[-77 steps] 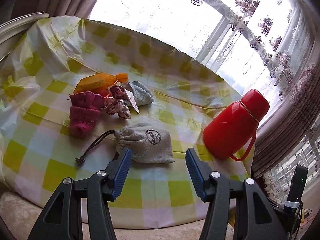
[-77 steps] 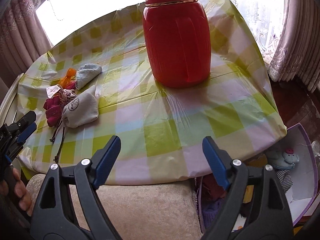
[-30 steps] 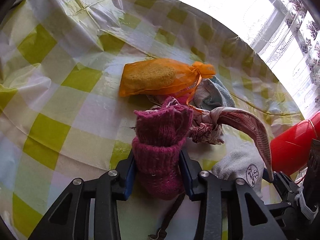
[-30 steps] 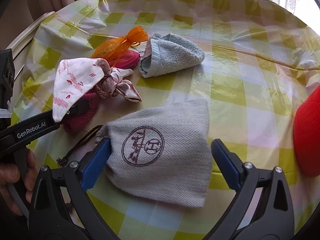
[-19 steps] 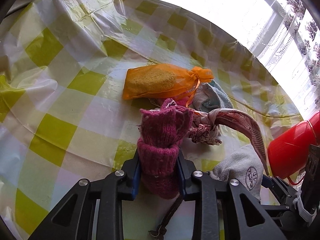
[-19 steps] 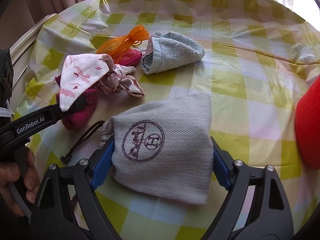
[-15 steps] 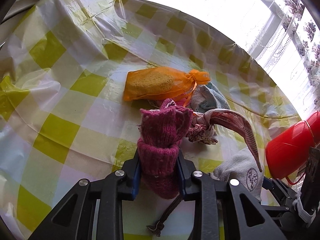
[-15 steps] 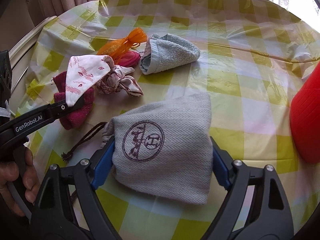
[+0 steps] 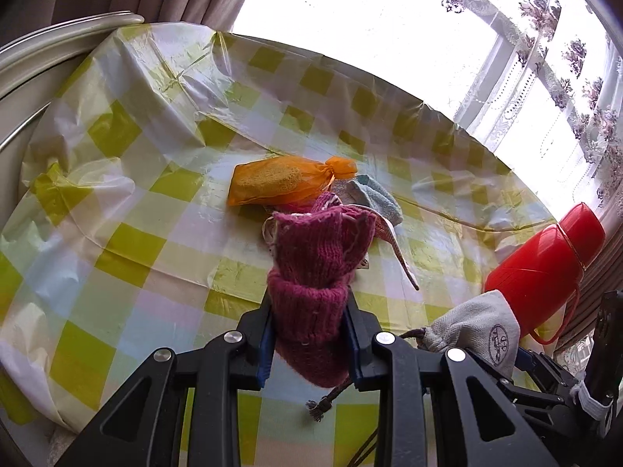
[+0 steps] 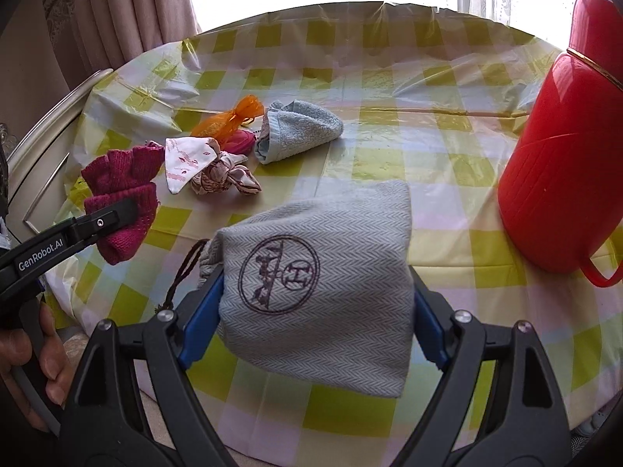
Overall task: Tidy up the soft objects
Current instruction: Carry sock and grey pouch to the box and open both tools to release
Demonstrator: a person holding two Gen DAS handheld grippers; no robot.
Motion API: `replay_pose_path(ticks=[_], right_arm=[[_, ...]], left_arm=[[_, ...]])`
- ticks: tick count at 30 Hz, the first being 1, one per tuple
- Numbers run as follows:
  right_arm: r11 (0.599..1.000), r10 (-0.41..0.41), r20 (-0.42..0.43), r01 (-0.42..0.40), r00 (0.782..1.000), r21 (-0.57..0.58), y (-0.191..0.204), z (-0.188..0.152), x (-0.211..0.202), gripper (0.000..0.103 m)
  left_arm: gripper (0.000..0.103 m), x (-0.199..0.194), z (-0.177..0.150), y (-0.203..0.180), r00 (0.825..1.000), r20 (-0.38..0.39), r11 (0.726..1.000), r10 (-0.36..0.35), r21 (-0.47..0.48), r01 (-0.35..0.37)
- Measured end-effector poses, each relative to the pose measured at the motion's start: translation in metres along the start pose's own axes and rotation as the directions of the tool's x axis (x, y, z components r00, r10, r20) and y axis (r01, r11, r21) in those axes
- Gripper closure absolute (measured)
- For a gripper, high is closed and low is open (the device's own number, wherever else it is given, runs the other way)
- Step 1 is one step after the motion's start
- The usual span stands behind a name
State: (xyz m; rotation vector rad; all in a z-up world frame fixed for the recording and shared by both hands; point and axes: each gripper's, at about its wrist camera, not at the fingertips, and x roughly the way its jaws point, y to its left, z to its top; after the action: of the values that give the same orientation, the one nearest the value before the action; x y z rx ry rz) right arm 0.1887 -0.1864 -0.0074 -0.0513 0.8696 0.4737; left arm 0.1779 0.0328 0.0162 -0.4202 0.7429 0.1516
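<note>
Left wrist view: the left gripper [image 9: 309,330] is clamped on a dark pink knitted sock [image 9: 317,268], its blue pads pressing the ribbed cuff from both sides, and the sock stands up between the fingers above the checked tablecloth [image 9: 128,210]. Beyond the sock, near the middle of the table, lie an orange mesh bag [image 9: 280,181], a rolled blue towel [image 9: 375,198] just right of it, and a patterned cloth [image 9: 389,239] partly hidden behind the sock. A red flask [image 9: 545,268] stands at the far right, and the grey pouch [image 9: 483,329] appears low on the right.

Right wrist view: the right gripper [image 10: 311,313] is clamped on the grey drawstring pouch [image 10: 323,292], which bears a round dark logo; its brown cord [image 10: 183,272] hangs at the left. The pouch is held over the near part of the tablecloth [image 10: 428,155]. At the left the sock [image 10: 124,198] sits in the left gripper [image 10: 105,220], with a hand [image 10: 35,366] on its handle. The patterned cloth [image 10: 210,169], towel [image 10: 298,130] and orange bag [image 10: 233,116] lie on the far left; the red flask [image 10: 564,179] stands at right.
</note>
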Motion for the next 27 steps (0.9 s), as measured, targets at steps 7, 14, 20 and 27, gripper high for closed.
replay_pose_path(ticks=[7, 14, 20, 27], right_arm=[[0.997, -0.038, 0.042, 0.035, 0.998, 0.068, -0.025, -0.02, -0.039, 0.016], [0.985, -0.09, 0.074, 0.078, 0.993, 0.152, -0.06, -0.046, -0.083, 0.016], [0.965, -0.181, 0.099, 0.157, 0.978, 0.208, -0.104, -0.068, -0.132, 0.016], [0.91, -0.307, 0.052, 0.277, 0.95, 0.31, -0.172, -0.107, -0.188, 0.016]], left_arm=[[0.072, -0.022, -0.018, -0.028, 0.999, 0.0, 0.998, -0.038, 0.042, 0.038], [0.072, -0.036, -0.033, -0.062, 0.996, -0.013, 0.992, -0.089, 0.089, 0.09], [0.072, -0.047, -0.048, -0.098, 0.988, -0.032, 0.977, -0.153, 0.144, 0.156], [0.072, -0.055, -0.065, -0.142, 0.971, -0.071, 0.948, -0.228, 0.212, 0.238]])
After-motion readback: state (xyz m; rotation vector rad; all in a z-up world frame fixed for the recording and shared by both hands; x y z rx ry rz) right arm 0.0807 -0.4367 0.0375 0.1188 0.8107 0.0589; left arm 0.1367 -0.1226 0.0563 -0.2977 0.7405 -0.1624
